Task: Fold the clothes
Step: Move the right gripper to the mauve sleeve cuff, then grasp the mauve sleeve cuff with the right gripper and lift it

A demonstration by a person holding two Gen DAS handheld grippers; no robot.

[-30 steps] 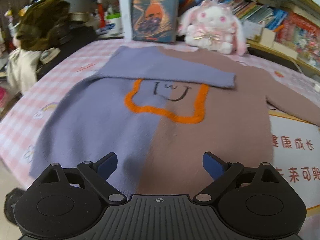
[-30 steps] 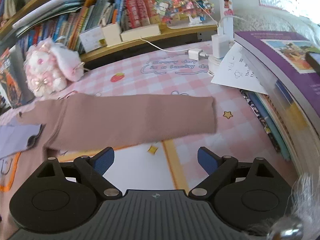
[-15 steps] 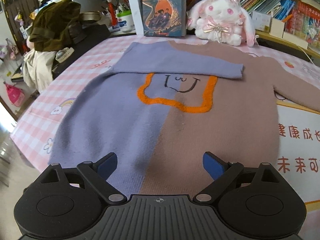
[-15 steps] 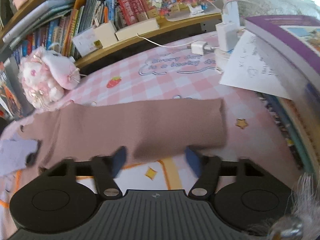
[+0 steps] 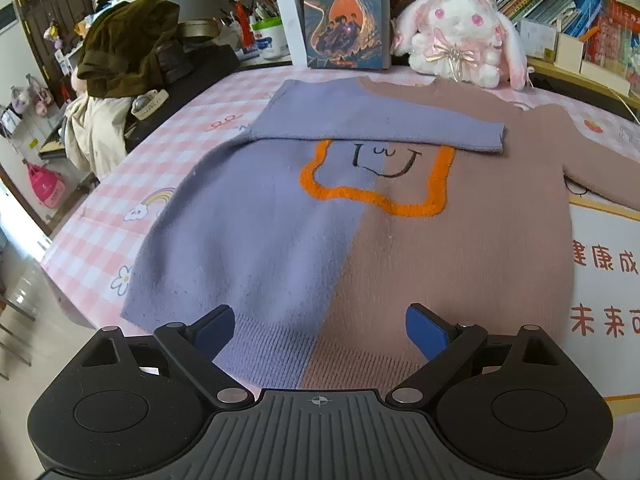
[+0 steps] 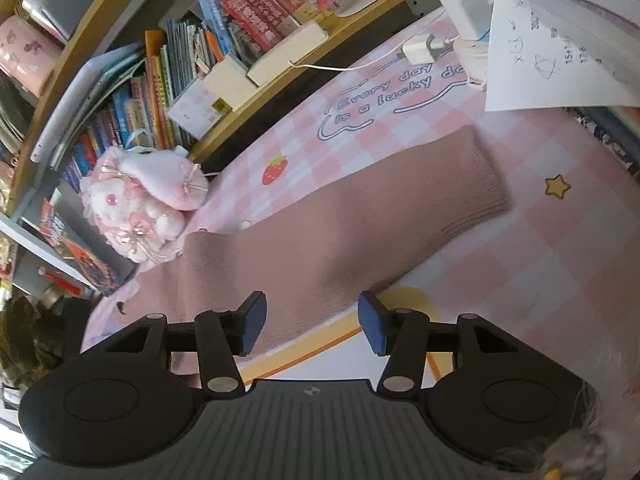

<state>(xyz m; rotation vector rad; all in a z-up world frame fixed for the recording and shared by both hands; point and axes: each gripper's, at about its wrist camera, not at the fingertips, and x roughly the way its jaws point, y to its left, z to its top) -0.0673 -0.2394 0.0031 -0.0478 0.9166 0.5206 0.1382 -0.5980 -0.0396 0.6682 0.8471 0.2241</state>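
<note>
A sweater (image 5: 360,232), half lavender and half dusty pink with an orange outline on the chest, lies flat on a pink checked tablecloth. Its lavender sleeve (image 5: 372,120) is folded across the chest. My left gripper (image 5: 320,330) is open and empty, hovering over the ribbed hem. In the right wrist view the pink sleeve (image 6: 360,236) lies stretched out straight, its cuff (image 6: 484,184) at the far end. My right gripper (image 6: 312,324) is open and empty, low over the sleeve's near edge, tilted.
A plush bunny (image 5: 460,36) and an upright book (image 5: 346,14) stand behind the collar. Bookshelves (image 6: 192,80) line the back. A charger and cable (image 6: 420,50), paper (image 6: 544,60) and stacked books lie near the cuff. The table's left edge (image 5: 60,280) drops off to the floor.
My left gripper pulled back toward the hem, showing more of the sweater. My right gripper moved in over the pink sleeve, tilted, and its jaws narrowed but stay open.
</note>
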